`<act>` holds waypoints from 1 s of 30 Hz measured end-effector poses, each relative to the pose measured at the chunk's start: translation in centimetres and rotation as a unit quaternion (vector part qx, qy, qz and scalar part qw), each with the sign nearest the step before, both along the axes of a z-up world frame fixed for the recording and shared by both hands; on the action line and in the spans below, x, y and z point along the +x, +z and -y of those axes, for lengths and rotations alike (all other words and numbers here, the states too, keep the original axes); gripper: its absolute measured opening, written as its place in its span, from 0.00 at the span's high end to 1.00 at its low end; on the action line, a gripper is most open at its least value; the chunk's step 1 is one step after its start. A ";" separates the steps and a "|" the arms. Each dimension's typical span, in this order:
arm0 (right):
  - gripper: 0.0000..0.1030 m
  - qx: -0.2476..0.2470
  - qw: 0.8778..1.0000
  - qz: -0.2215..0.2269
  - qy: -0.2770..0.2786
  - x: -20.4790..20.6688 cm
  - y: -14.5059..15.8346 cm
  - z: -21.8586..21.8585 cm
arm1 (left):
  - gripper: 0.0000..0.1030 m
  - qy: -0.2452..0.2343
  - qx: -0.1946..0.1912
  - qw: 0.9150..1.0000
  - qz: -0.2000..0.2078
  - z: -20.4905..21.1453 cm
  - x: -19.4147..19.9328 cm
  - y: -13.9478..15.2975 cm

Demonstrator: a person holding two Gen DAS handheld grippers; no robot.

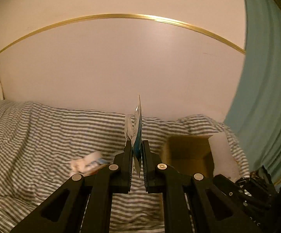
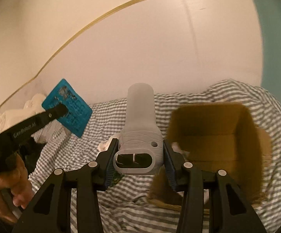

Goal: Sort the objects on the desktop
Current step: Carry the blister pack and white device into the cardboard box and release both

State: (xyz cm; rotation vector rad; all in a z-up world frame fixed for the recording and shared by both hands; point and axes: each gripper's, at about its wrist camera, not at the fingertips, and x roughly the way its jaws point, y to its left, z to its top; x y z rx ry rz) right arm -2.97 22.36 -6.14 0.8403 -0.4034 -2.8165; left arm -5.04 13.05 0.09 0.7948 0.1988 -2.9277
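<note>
Left wrist view: we see our left gripper (image 1: 137,151) pinching a blue packet (image 1: 138,136) edge-on. Our right gripper (image 2: 138,153) clamps a grey device (image 2: 140,120) beside the cardboard box (image 2: 214,128).

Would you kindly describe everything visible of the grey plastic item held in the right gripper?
The grey plastic item looks like matte moulded plastic: a tall, smooth, rounded neck widening into a broader base with faint wavy lines and one small round hole. Its near end has an oval opening showing dark parts and a pale strip inside. It points away from the camera, above the striped cloth, beside the open cardboard box. The right gripper clamps its base; the jaws press both sides.
</note>
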 end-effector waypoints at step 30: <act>0.58 0.049 0.997 0.053 -0.042 -1.5 -6.1 -9.2 | 0.91 -0.085 0.033 0.994 0.060 -12.6 -7.3 -6.5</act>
